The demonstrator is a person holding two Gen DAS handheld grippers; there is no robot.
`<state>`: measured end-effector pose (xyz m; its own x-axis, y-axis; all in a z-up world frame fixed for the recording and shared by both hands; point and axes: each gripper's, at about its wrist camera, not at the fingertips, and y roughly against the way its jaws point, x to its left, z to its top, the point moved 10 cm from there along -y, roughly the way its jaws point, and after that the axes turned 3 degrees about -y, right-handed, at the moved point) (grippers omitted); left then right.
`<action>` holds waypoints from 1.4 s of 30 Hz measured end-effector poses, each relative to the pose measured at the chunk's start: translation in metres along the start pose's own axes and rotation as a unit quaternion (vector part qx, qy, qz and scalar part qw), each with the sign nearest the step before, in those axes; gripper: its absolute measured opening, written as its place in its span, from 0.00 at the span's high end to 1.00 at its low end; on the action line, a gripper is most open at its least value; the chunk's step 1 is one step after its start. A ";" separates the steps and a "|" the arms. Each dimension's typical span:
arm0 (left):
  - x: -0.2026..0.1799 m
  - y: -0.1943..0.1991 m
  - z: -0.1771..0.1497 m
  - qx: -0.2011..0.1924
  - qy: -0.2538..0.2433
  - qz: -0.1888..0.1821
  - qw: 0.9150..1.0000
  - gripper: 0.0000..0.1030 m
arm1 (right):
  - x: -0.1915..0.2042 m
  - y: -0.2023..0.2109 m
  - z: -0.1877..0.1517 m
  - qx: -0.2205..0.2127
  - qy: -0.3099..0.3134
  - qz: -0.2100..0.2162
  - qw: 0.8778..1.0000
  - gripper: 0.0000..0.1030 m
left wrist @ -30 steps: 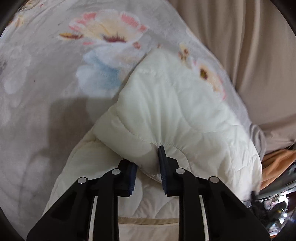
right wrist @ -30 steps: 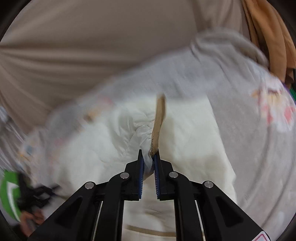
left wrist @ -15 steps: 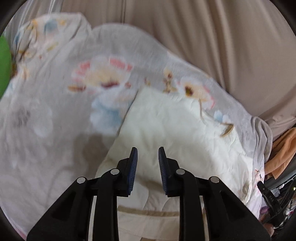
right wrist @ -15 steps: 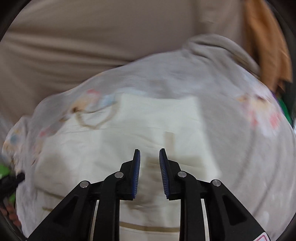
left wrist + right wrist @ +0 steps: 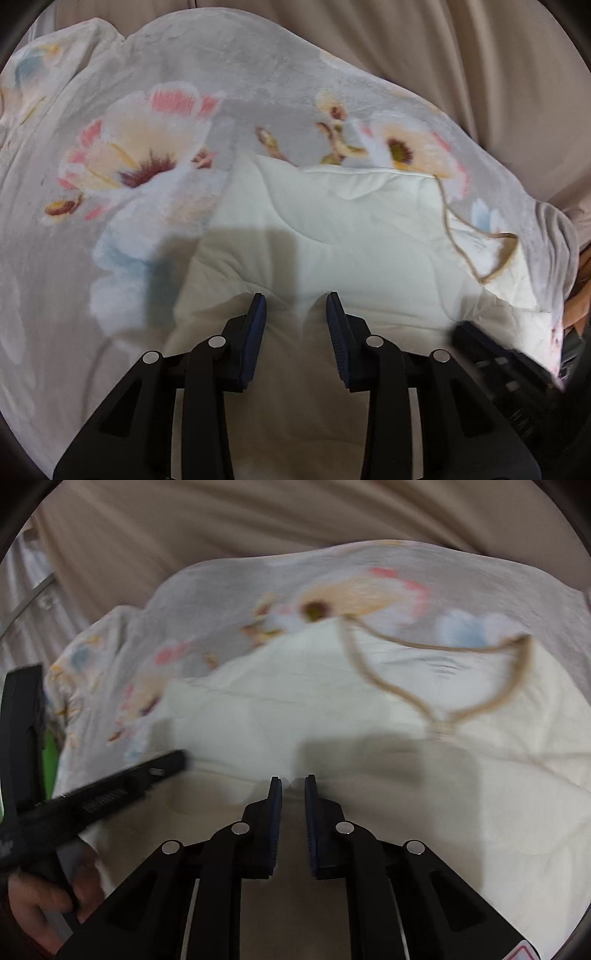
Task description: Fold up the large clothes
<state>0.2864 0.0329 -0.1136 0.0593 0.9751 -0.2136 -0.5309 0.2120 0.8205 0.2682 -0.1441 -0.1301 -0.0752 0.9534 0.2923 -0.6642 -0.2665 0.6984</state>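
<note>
A cream quilted garment [image 5: 354, 236] lies folded on a grey floral blanket [image 5: 147, 147]; it also shows in the right wrist view [image 5: 369, 716]. A tan cord loop [image 5: 480, 254] lies on its right part, and shows in the right wrist view [image 5: 443, 686] too. My left gripper [image 5: 295, 314] is open and empty, its tips at the garment's near fold. My right gripper [image 5: 293, 786] is open a little and empty over the near fold. The right gripper's tip [image 5: 491, 350] shows at lower right of the left view; the left gripper [image 5: 110, 790] shows at left of the right view.
Beige curtain folds [image 5: 443, 55] hang behind the bed. Orange cloth [image 5: 580, 295] lies at the right edge. A green object [image 5: 48, 760] sits at the left edge of the right wrist view. A hand [image 5: 40, 904] holds the left gripper's handle.
Both grippers let go of the garment, which dropped flat onto the blanket. Both then pulled back and down toward the near fold. The right view has swung left.
</note>
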 end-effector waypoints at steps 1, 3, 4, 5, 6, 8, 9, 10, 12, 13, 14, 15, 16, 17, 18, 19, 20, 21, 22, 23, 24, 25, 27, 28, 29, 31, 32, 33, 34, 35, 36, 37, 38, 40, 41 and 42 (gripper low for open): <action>0.007 -0.001 0.000 -0.002 -0.004 0.008 1.000 0.68 | -0.026 0.007 -0.001 -0.007 -0.016 -0.013 1.000 0.94; 0.018 -0.001 0.001 -0.004 -0.006 0.013 1.000 0.68 | -0.089 0.027 -0.009 -0.016 -0.071 -0.048 0.996 1.00; 0.024 -0.002 0.001 -0.002 -0.005 0.016 1.000 0.68 | -0.123 0.043 -0.016 -0.024 -0.108 -0.062 0.992 1.00; 0.028 -0.001 0.001 -0.001 -0.003 0.021 1.000 0.68 | -0.148 0.057 -0.022 -0.032 -0.129 -0.082 0.988 1.00; 0.031 0.001 0.000 0.001 0.000 0.023 1.000 0.69 | -0.172 0.078 -0.030 -0.039 -0.140 -0.118 0.982 1.00; 0.033 0.016 -0.001 -0.004 0.008 0.018 1.000 0.69 | -0.195 0.123 -0.043 -0.058 -0.144 -0.162 0.974 0.90; 0.033 0.026 -0.002 -0.010 0.015 0.009 1.000 0.69 | -0.197 0.141 -0.050 -0.070 -0.149 -0.163 0.973 0.84; 0.031 0.042 -0.007 -0.018 0.024 -0.005 1.000 0.68 | -0.198 0.157 -0.058 -0.076 -0.156 -0.159 0.972 0.81; 0.028 0.065 -0.023 -0.021 0.041 -0.027 0.999 0.55 | -0.200 0.182 -0.079 -0.090 -0.175 -0.152 0.969 0.63; 0.027 0.074 -0.035 -0.019 0.051 -0.037 0.998 0.50 | -0.200 0.188 -0.089 -0.092 -0.190 -0.146 0.967 0.59; 0.025 0.079 -0.046 -0.014 0.063 -0.044 0.997 0.44 | -0.198 0.189 -0.098 -0.091 -0.205 -0.133 0.965 0.55; 0.023 0.082 -0.059 -0.005 0.077 -0.052 0.996 0.41 | -0.195 0.187 -0.106 -0.088 -0.220 -0.114 0.965 0.55; 0.020 0.083 -0.072 0.009 0.092 -0.064 0.994 0.39 | -0.192 0.181 -0.112 -0.084 -0.230 -0.099 0.964 0.53; 0.018 0.080 -0.082 0.021 0.106 -0.074 0.991 0.35 | -0.187 0.173 -0.118 -0.076 -0.238 -0.084 0.965 0.50; 0.016 0.077 -0.090 0.031 0.119 -0.082 0.989 0.33 | -0.182 0.164 -0.120 -0.069 -0.242 -0.077 0.965 0.50; 0.015 0.072 -0.096 0.041 0.131 -0.083 0.987 0.33 | -0.178 0.153 -0.122 -0.059 -0.245 -0.070 0.965 0.49; 0.014 0.068 -0.099 0.046 0.141 -0.086 0.985 0.33 | -0.174 0.143 -0.119 -0.052 -0.247 -0.066 0.965 0.50; 0.014 0.065 -0.097 0.045 0.152 -0.092 0.983 0.34 | -0.170 0.136 -0.118 -0.045 -0.250 -0.062 0.965 0.71; 0.014 0.064 -0.095 0.042 0.160 -0.094 0.982 0.37 | -0.166 0.132 -0.113 -0.042 -0.249 -0.052 0.966 0.91; 0.014 0.064 -0.091 0.038 0.164 -0.094 0.981 0.45 | -0.160 0.137 -0.104 -0.049 -0.247 -0.038 0.967 0.95; 0.015 0.065 -0.085 0.031 0.162 -0.089 0.982 0.51 | -0.155 0.155 -0.088 -0.088 -0.239 -0.036 0.966 0.96; 0.016 0.067 -0.083 0.026 0.157 -0.084 0.984 0.54 | -0.148 0.174 -0.075 -0.121 -0.229 -0.028 0.965 0.96; 0.017 0.066 -0.080 0.025 0.137 -0.066 0.988 0.56 | -0.140 0.205 -0.055 -0.167 -0.203 -0.034 0.964 0.96; 0.017 0.062 -0.083 0.030 0.122 -0.053 0.991 0.56 | -0.141 0.210 -0.052 -0.175 -0.193 -0.044 0.965 0.96; 0.018 0.056 -0.087 0.035 0.109 -0.043 0.993 0.56 | -0.148 0.203 -0.055 -0.165 -0.189 -0.056 0.966 0.96; 0.018 0.043 -0.098 0.045 0.083 -0.020 0.995 0.57 | -0.176 0.151 -0.086 -0.076 -0.199 -0.091 0.973 0.95; 0.016 0.040 -0.099 0.035 0.078 -0.016 0.996 0.57 | -0.189 0.122 -0.109 -0.020 -0.210 -0.100 0.972 0.96; 0.015 0.040 -0.100 0.030 0.065 -0.005 0.997 0.57 | -0.193 0.109 -0.121 -0.008 -0.215 -0.090 0.972 0.98; 0.013 0.041 -0.099 0.027 0.048 0.009 0.998 0.57 | -0.192 0.115 -0.120 -0.020 -0.210 -0.099 0.972 0.97; 0.012 0.043 -0.099 0.031 0.037 0.015 0.999 0.57 | -0.189 0.125 -0.115 -0.026 -0.206 -0.114 0.972 0.94; 0.013 0.046 -0.098 0.030 0.032 0.019 0.999 0.57 | -0.187 0.136 -0.110 -0.038 -0.202 -0.125 0.971 0.90; 0.015 0.053 -0.097 0.030 0.032 0.021 0.999 0.57 | -0.185 0.149 -0.106 -0.054 -0.199 -0.134 0.969 0.89; 0.018 0.061 -0.095 0.027 0.032 0.024 0.999 0.57 | -0.183 0.162 -0.102 -0.071 -0.195 -0.142 0.968 0.87; 0.024 0.085 -0.092 0.009 0.023 0.033 0.999 0.58 | -0.176 0.187 -0.097 -0.097 -0.180 -0.172 0.964 0.84; 0.025 0.096 -0.089 -0.002 0.018 0.040 0.999 0.58 | -0.170 0.193 -0.095 -0.105 -0.171 -0.180 0.963 0.82; 0.026 0.111 -0.086 -0.019 0.009 0.049 0.999 0.58 | -0.159 0.199 -0.091 -0.116 -0.154 -0.186 0.963 0.82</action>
<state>0.1567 0.0765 -0.0740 -0.0094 0.9898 -0.1420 -0.5649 0.1119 0.8176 0.0809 -0.3355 -0.0969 0.4009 0.8802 0.2542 -0.7534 0.1589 0.6381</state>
